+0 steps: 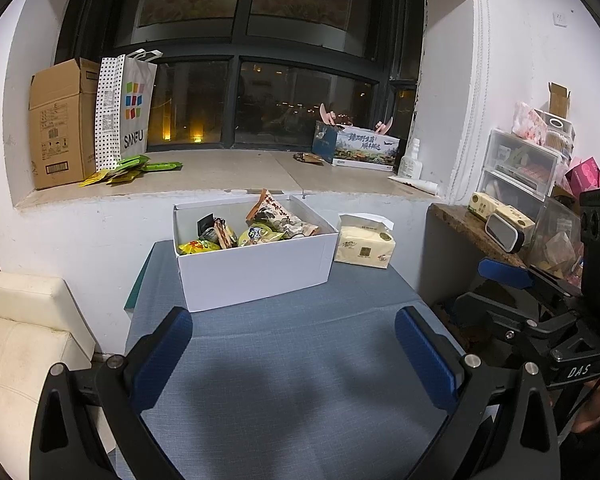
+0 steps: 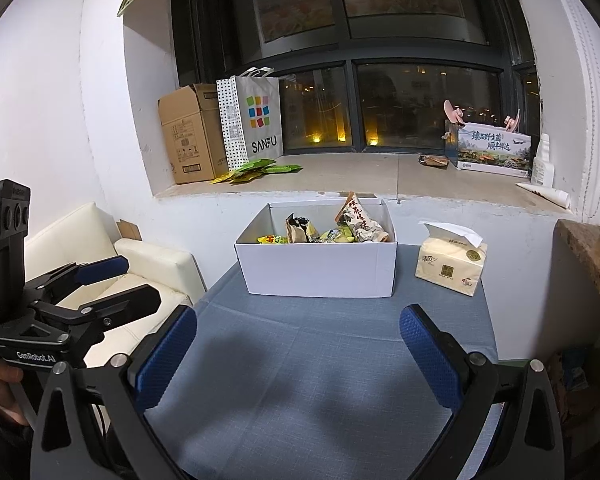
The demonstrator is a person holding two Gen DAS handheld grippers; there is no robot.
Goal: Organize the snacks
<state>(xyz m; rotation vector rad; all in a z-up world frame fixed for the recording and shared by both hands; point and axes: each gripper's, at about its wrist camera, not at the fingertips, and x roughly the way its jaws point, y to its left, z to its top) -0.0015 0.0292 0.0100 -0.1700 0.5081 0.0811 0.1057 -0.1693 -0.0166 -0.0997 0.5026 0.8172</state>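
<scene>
Both grippers hover over the near edge of the blue table [image 1: 300, 360], jaws spread wide and carrying nothing: the left gripper [image 1: 294, 354] and right gripper [image 2: 298, 356] look parked side by side, leaving a clear run to what lies ahead. The cloth between them and the white box [image 2: 316, 270] is bare. The box stands toward the table's far edge, lid off, already holding snack packets [image 1: 256, 230], one tall pouch [image 2: 358, 220] propped against its back wall, likely because it is too long to lie flat. A tissue pack [image 2: 450, 264] sits beside the box at the far right corner. Beyond, on the window sill [image 1: 228, 174], green packets [image 1: 130, 170] lie loose at its left end by a paper bag [image 1: 130, 108], apparently yet to be gathered.
</scene>
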